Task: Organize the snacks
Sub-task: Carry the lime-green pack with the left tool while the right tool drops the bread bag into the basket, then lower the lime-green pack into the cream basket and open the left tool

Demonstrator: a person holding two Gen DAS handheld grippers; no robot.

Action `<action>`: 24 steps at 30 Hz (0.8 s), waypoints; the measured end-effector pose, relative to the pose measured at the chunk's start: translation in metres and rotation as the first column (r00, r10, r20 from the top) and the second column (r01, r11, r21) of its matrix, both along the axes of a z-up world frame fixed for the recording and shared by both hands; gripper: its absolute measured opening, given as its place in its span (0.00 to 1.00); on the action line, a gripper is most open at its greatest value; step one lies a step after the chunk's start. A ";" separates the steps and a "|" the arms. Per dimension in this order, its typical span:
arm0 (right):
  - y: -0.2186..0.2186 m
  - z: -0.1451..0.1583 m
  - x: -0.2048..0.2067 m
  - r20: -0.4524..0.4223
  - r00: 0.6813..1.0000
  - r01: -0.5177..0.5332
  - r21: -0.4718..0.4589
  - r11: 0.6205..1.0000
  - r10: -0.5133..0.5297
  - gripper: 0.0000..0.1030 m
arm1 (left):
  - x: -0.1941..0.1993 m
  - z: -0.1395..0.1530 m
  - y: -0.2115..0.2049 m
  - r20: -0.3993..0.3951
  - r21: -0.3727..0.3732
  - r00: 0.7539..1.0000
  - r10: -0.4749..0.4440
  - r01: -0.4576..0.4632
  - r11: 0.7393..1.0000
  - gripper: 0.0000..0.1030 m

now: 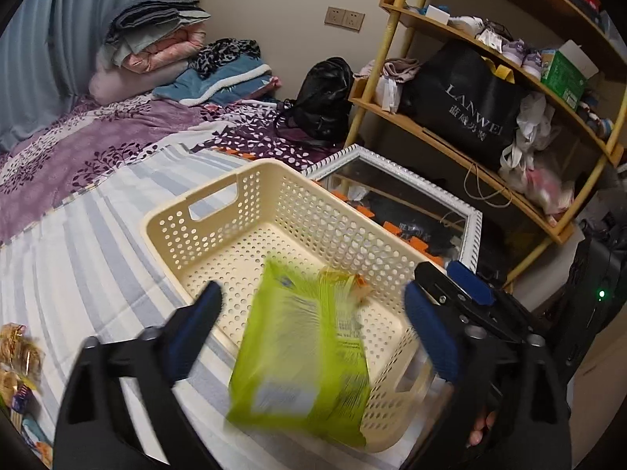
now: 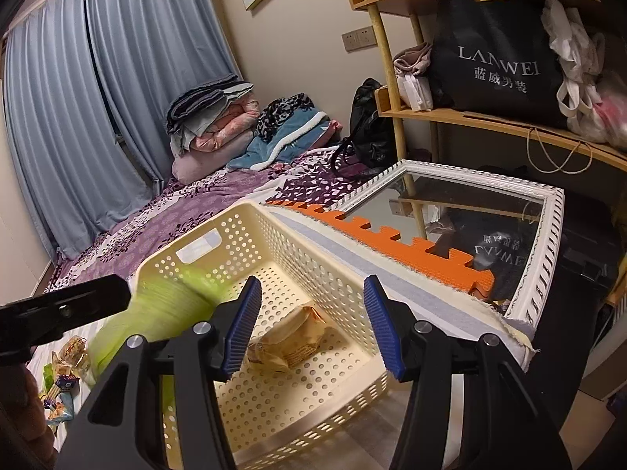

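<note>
A cream perforated basket (image 1: 203, 227) (image 2: 313, 250) sits on the striped bed cover. In the left wrist view, my left gripper (image 1: 313, 325) stands wide open over the basket's near rim. A blurred green snack bag (image 1: 301, 352) (image 2: 156, 313) hangs loose between its fingers, and neither pad touches it. My right gripper (image 2: 311, 329) is open above the basket with nothing between its pads. Under it a yellow wrapped snack (image 2: 290, 344) lies on the basket floor. That snack peeks out behind the green bag (image 1: 352, 282).
Several loose snacks (image 1: 19, 356) (image 2: 62, 376) lie on the cover to the left. A white-framed mirror (image 1: 411, 211) (image 2: 548, 243) and orange foam mat (image 2: 392, 243) lie right of the basket. A loaded wooden shelf (image 1: 490, 156) stands behind, and folded bedding (image 1: 156, 47) is piled at the far end.
</note>
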State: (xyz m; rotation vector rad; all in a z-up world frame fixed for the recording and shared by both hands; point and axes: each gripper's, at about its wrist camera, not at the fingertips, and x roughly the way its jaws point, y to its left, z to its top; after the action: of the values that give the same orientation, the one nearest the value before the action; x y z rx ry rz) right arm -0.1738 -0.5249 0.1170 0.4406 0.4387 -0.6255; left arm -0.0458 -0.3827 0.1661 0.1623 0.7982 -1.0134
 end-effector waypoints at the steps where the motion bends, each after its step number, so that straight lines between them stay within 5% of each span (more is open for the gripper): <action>1: 0.000 0.001 -0.001 0.001 1.000 0.005 -0.001 1.000 -0.005 0.53 | 0.001 0.001 0.002 0.008 -0.005 1.000 0.005 -0.005 1.000 0.94; 11: 0.020 0.008 0.006 0.014 0.999 -0.045 -0.013 0.999 0.045 0.54 | 0.013 0.007 0.035 0.098 0.065 0.988 0.118 -0.124 0.990 0.94; 14: 0.028 0.012 0.009 0.028 0.997 -0.074 -0.013 0.997 0.074 0.62 | 0.012 0.004 0.043 0.146 0.094 0.980 0.133 -0.148 0.985 0.94; 24: 0.060 0.020 0.028 0.020 0.955 -0.297 0.006 0.955 0.297 0.71 | 0.023 0.001 0.063 0.199 0.135 0.960 0.195 -0.224 0.965 0.94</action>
State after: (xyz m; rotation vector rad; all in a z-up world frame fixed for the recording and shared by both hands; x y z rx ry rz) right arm -0.1461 -0.4646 0.1366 0.3788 0.4791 -0.3278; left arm -0.0226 -0.3202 0.1673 0.2961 0.7089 -0.7232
